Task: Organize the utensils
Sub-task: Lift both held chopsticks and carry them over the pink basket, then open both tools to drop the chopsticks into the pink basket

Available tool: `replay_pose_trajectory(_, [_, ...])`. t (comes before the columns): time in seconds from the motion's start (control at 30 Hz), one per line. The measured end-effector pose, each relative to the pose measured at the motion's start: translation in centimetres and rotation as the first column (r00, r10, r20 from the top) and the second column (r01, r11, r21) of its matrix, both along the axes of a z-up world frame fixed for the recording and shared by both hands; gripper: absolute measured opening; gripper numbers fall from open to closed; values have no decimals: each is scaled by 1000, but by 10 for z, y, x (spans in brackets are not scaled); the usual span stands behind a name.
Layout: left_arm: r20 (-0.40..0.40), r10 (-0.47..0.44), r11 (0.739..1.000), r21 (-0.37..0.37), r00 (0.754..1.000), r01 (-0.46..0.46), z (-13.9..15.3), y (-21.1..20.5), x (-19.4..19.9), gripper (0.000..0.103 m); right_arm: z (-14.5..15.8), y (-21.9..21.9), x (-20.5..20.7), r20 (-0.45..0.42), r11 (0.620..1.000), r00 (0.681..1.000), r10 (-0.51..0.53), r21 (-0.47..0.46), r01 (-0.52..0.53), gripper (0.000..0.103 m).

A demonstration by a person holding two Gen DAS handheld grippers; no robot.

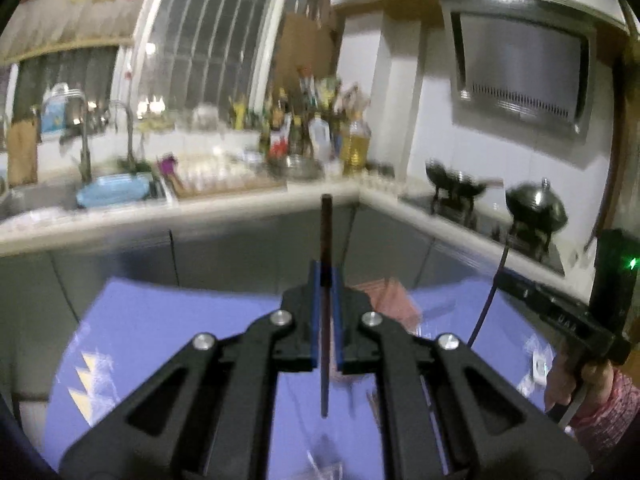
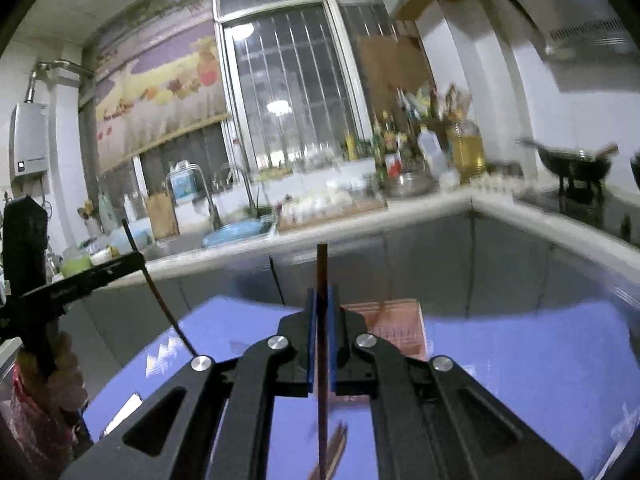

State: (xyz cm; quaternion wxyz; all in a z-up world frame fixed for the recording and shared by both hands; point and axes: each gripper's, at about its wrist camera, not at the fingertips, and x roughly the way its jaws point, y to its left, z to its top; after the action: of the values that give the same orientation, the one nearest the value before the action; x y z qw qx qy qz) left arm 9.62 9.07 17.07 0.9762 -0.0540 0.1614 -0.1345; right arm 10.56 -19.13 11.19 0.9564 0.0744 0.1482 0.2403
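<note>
My left gripper is shut on a dark chopstick that stands upright between its blue pads, held above the purple tablecloth. My right gripper is shut on a brown chopstick, also upright. The left gripper with its chopstick shows at the left of the right wrist view. The right gripper's body shows at the right of the left wrist view. Several more chopsticks lie blurred on the cloth below the right gripper.
A reddish box sits on the cloth ahead of both grippers. Beyond the table runs a kitchen counter with a sink, a blue basin, bottles and woks on a stove.
</note>
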Motion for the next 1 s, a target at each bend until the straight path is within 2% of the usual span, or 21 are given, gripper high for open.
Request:
replay_pose_trajectory(0.1, [78, 14, 1000, 10, 997, -14, 37, -6, 14, 5, 32, 9, 21, 72, 1000, 997, -28, 1, 28, 5])
replay_pose_trajectory(0.17, [92, 6, 1000, 4, 996, -6, 52, -14, 29, 5, 44, 14, 35, 101, 999, 994, -49, 17, 47, 5])
replay_pose_trajectory(0.3, [108, -25, 1000, -12, 994, 27, 62, -34, 63, 5, 52, 25, 58, 152, 995, 984, -95, 29, 92, 5])
replay_pose_trajectory(0.4, [99, -55, 998, 12, 994, 54, 51, -57, 87, 5, 43, 31, 77, 167, 992, 978, -128, 12, 127, 5])
replay_pose_trajectory(0.53, [49, -77, 996, 58, 996, 74, 22, -81, 113, 5, 19, 31, 98, 141, 990, 980, -143, 11, 143, 5])
replay_pose_trajectory(0.7, [-29, -78, 991, 105, 997, 81, -23, -95, 135, 5, -18, 31, 114, 55, 991, 989, -135, 5, 135, 5])
replay_pose_trajectory(0.87, [-129, -64, 988, 132, 990, 81, -57, -95, 146, 5, -42, 36, 112, -25, 997, 996, -82, -8, 81, 7])
replay_pose_trajectory(0.97, [-156, -40, 992, 111, 987, 58, -58, -88, 141, 13, -47, 38, 108, -98, 999, 995, -36, -3, 36, 16])
replay_pose_trajectory(1.0, [-143, -29, 994, 97, 989, 43, -54, -85, 136, 16, -46, 36, 103, -107, 1000, 994, -28, 12, 29, 27])
